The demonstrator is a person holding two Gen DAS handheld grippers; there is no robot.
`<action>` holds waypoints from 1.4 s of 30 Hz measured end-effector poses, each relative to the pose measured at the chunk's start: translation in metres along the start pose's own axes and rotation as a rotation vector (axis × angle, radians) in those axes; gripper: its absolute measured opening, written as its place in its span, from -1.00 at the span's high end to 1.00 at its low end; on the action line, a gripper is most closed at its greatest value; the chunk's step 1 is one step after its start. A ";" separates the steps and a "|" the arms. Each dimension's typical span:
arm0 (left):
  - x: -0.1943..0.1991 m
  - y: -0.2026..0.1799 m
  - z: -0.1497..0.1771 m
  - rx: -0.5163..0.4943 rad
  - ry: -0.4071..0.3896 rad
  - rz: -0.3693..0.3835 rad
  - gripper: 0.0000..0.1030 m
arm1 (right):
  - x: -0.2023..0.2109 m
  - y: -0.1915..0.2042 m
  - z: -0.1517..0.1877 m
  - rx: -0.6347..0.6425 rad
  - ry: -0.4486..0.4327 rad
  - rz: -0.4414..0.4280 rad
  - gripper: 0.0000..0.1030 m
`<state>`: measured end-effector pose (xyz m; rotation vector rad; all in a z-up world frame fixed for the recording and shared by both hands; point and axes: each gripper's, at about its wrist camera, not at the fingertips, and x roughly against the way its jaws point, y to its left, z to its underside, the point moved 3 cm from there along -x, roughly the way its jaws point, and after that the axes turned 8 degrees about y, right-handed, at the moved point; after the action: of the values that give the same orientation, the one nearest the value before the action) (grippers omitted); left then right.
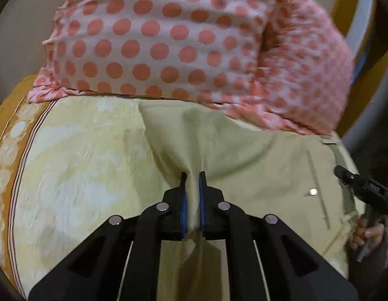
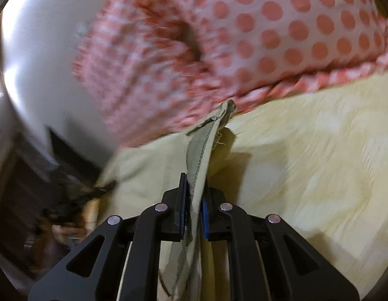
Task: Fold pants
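Observation:
The pale khaki pants (image 1: 244, 150) lie spread over the yellow patterned bed cover. My left gripper (image 1: 193, 175) is shut on a pinched fold of the pants cloth, which runs between the blue pads. A small metal button (image 1: 313, 192) and a seam show on the pants to the right. My right gripper (image 2: 195, 178) is shut on a stitched edge of the pants (image 2: 201, 148), which rises from the jaws toward the person. The right gripper also shows at the right edge of the left wrist view (image 1: 364, 185). The right wrist view is blurred.
The person in a pink polka-dot garment (image 1: 168, 37) stands close behind the bed, filling the upper part of both views. The yellow bed cover (image 1: 81, 163) has an orange striped border (image 1: 15, 175) at left. A hand (image 1: 367, 233) holds the right gripper's handle.

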<state>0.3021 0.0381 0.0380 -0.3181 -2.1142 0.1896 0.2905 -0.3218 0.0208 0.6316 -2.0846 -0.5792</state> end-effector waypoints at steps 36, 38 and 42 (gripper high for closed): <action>0.067 -0.050 0.205 -0.092 -0.073 -0.301 -0.94 | 0.013 0.128 0.200 0.285 -0.033 0.461 -0.97; 0.066 -0.049 0.207 -0.081 -0.080 -0.292 -0.96 | 0.007 0.125 0.203 0.269 -0.028 0.495 -0.97; 0.066 -0.048 0.210 -0.078 -0.098 -0.284 -0.97 | 0.001 0.128 0.210 0.294 -0.052 0.560 -0.97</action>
<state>0.0833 0.0096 -0.0080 -0.0523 -2.2398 -0.0449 0.0861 -0.1883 -0.0109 0.1670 -2.2815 0.0306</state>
